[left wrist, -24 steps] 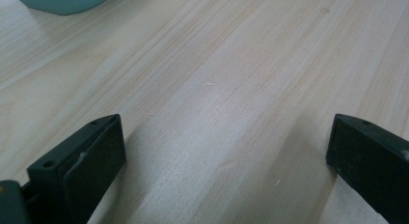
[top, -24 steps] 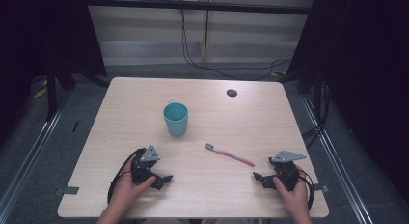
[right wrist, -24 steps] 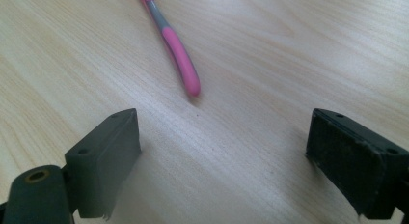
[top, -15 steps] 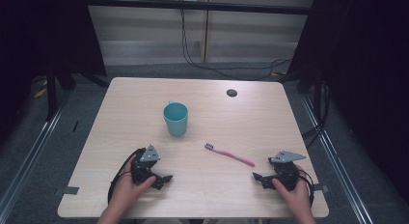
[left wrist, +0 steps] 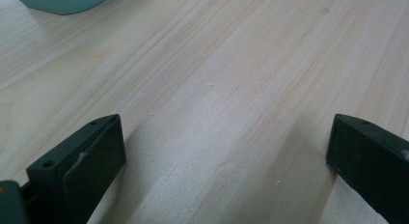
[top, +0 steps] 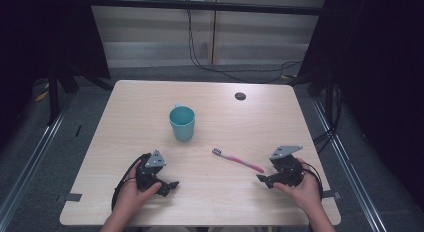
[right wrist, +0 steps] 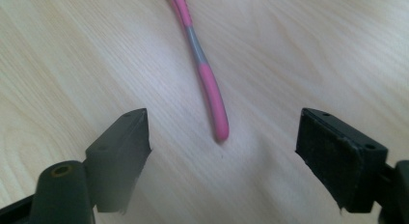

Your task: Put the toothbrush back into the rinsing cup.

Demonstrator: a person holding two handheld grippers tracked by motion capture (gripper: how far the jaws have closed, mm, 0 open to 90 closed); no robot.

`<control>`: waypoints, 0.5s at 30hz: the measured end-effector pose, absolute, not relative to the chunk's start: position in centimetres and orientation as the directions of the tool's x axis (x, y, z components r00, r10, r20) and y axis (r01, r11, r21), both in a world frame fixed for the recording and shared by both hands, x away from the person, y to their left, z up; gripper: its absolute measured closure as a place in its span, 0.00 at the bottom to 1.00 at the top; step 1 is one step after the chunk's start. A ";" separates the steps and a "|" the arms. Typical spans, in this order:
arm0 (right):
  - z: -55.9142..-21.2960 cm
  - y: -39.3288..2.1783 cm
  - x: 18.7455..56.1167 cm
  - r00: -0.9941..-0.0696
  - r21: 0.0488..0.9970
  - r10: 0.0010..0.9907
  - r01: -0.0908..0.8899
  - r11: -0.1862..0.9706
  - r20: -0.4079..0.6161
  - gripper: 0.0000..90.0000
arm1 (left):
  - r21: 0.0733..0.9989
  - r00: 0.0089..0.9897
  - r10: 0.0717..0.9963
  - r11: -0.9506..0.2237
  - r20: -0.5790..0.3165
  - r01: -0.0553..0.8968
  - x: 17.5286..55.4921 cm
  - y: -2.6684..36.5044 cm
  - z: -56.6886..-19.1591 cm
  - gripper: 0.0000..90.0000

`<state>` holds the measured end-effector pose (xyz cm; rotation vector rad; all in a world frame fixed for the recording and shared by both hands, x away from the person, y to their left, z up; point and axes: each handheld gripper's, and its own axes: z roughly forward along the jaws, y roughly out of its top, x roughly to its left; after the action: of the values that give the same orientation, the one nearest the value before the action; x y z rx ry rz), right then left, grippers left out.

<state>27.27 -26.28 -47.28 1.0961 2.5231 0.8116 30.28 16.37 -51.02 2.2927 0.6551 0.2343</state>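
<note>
The toothbrush's (right wrist: 207, 79) bristle end runs out past the top edge of the right gripper view, so from there I get just the pink handle with its grey middle section, lying flat on the wood with its near tip between the two spread jaws and touching neither. From the high view the whole pink toothbrush (top: 238, 160) shows, angled across the table (top: 280, 122), bristles toward the far left, handle end pointing at the right gripper (top: 267, 180), which sits near the table's near right corner in the person's right hand (top: 302, 189), released and gripping nothing. The left gripper (top: 167, 186) rests toward the near left under the left hand (top: 132, 194); its own view (left wrist: 224, 156) has the jaws wide apart over bare wood grain, also released. A sliver of the teal cup (left wrist: 62, 1) is cut off at the top left of that view, too little to see more than its curved base. In the high view the teal cup (top: 182, 123) stands upright near the table's middle, well apart from both grippers and left of the toothbrush. A small dark round spot (top: 240, 96) sits on the far right of the tabletop; I can't tell what it is. Cables (top: 220, 67) trail over the floor beyond the far edge, and the sides of the room are too dark to make out. No writing is readable anywhere.
</note>
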 end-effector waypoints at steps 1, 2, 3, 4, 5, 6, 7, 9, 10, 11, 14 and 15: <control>-46.7 -25.5 28.1 -0.702 0.562 0.711 0.569 0.600 -0.048 0.24 | 0.695 0.854 0.520 -0.605 -0.023 0.388 30.3 16.4 -51.0 0.00; -46.7 -25.5 28.1 -0.702 0.562 0.711 0.569 0.600 -0.048 0.24 | 0.695 0.854 0.520 -0.605 -0.023 0.388 30.3 16.4 -51.0 0.00; -46.5 -25.1 28.4 -0.715 0.552 0.697 0.559 0.619 -0.057 0.26 | 0.696 0.854 0.520 -0.605 -0.023 0.387 30.3 16.4 -51.0 0.00; -46.1 -24.3 29.2 -0.730 0.535 0.680 0.549 0.642 -0.067 0.28 | 0.696 0.854 0.520 -0.605 -0.023 0.388 30.3 16.4 -51.0 0.00; -45.9 -23.9 29.5 -0.737 0.524 0.673 0.548 0.652 -0.067 0.30 | 0.696 0.853 0.521 -0.605 -0.023 0.388 30.3 16.4 -51.0 0.00; -45.9 -23.5 29.9 -0.740 0.507 0.670 0.554 0.660 -0.063 0.31 | 0.696 0.853 0.521 -0.605 -0.023 0.388 30.3 16.4 -51.0 0.00; -45.9 -23.5 29.9 -0.740 0.507 0.670 0.554 0.660 -0.063 0.31 | 0.696 0.854 0.520 -0.605 -0.023 0.388 30.3 16.4 -51.0 0.00; -45.9 -22.4 30.7 -0.758 0.462 0.650 0.557 0.690 -0.058 0.32 | 0.697 0.854 0.520 -0.603 -0.025 0.387 30.3 16.4 -51.0 0.00; -45.9 -22.4 30.7 -0.758 0.462 0.650 0.557 0.690 -0.058 0.32 | 0.697 0.854 0.520 -0.603 -0.025 0.387 30.3 16.4 -51.0 0.00; -46.0 -21.9 31.1 -0.772 0.445 0.634 0.550 0.707 -0.055 0.35 | 0.696 0.853 0.521 -0.605 -0.023 0.388 30.3 16.4 -51.0 0.00; -46.1 -21.5 31.3 -0.775 0.435 0.631 0.555 0.709 -0.040 0.36 | 0.696 0.854 0.521 -0.605 -0.024 0.388 30.3 16.4 -51.0 0.00; -46.1 -21.2 31.6 -0.779 0.432 0.626 0.552 0.713 -0.038 0.36 | 0.695 0.854 0.521 -0.605 -0.023 0.388 30.3 16.4 -51.0 0.00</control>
<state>31.57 -21.24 -46.14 0.9507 2.7362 0.6031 30.28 16.37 -51.01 2.2929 0.6557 0.2343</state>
